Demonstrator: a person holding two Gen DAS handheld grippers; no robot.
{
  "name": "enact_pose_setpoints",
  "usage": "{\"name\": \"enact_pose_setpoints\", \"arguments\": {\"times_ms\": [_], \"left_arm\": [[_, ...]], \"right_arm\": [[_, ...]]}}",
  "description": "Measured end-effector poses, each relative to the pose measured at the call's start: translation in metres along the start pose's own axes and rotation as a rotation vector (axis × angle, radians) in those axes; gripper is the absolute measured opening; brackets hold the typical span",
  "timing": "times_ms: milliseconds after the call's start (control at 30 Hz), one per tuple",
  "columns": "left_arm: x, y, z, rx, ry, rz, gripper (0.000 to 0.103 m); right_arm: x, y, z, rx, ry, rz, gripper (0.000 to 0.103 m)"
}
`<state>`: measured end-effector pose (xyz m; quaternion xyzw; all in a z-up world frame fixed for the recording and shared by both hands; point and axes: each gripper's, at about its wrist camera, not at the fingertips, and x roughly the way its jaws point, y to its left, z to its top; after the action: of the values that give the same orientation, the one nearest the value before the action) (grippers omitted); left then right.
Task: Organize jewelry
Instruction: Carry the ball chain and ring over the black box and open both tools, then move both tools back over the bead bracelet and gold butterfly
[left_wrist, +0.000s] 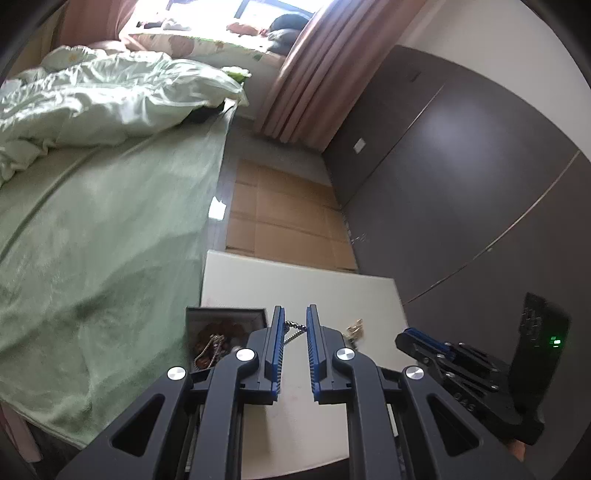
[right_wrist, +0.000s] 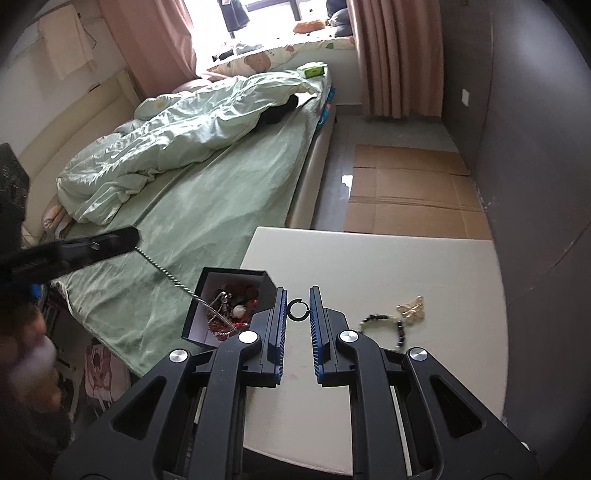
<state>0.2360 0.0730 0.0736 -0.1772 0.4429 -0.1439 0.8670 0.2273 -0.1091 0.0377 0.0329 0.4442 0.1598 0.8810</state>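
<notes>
1. The left gripper (right_wrist: 136, 234) grasps a silver chain (right_wrist: 168, 275) that slants down into the black box (right_wrist: 236, 275).
2. The right gripper (right_wrist: 298, 308) pinches a small dark ring (right_wrist: 297, 309), just right of that box.

Both views look forward and downward along a pair of gripper fingers, from close above a white table (left_wrist: 332, 295) beside a bed (left_wrist: 110, 221). The left wrist view sits low and near, and catches the right gripper (left_wrist: 424, 341) at its right edge. The right wrist view looks from a little farther back and catches the left gripper (right_wrist: 125, 236) at its left edge. Both share the table, the open box (right_wrist: 236, 291) at its corner, the bed, the cardboard on the floor (right_wrist: 406, 192) and the curtain (right_wrist: 399, 55).
</notes>
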Motion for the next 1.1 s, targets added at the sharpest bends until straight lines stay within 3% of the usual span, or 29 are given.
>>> {"name": "enact_pose_setpoints", "arguments": {"times_ms": [167,233,300,333,567,767,800,867,900,1100], "left_arm": [[0.026,0.022,-0.013,-0.044,0.051,0.026,0.011],[0.031,0.030,-0.018,-0.038,0.061,0.048,0.023],[0.025,0.040,-0.021,-0.046,0.034,0.055,0.051],[0.021,0.046,-0.021,-0.053,0.017,0.061,0.054],[0.000,0.075,-0.021,-0.075,-0.018,0.106,0.055],[-0.021,0.093,-0.026,-0.089,-0.039,0.144,0.062],[-0.023,0.095,-0.027,-0.090,-0.041,0.148,0.064],[-0.029,0.097,-0.028,-0.093,-0.052,0.162,0.070],[-0.032,0.097,-0.029,-0.091,-0.057,0.165,0.073],[-0.040,0.085,-0.034,-0.051,-0.082,0.163,0.087]], "right_arm": [[0.025,0.014,-0.004,-0.008,0.044,0.023,0.013],[0.033,0.018,-0.006,-0.009,0.060,0.032,0.013],[0.041,0.023,-0.006,-0.013,0.074,0.038,0.013],[0.046,0.027,-0.006,-0.017,0.080,0.044,0.013],[0.069,0.053,-0.006,-0.039,0.117,0.085,0.013],[0.079,0.082,-0.007,-0.082,0.128,0.110,0.014],[0.080,0.087,-0.007,-0.096,0.126,0.097,0.017],[0.081,0.091,-0.007,-0.101,0.127,0.085,0.075],[0.077,0.089,-0.008,-0.092,0.105,0.087,0.080],[0.061,0.063,-0.017,-0.015,0.059,0.074,0.081]]}}
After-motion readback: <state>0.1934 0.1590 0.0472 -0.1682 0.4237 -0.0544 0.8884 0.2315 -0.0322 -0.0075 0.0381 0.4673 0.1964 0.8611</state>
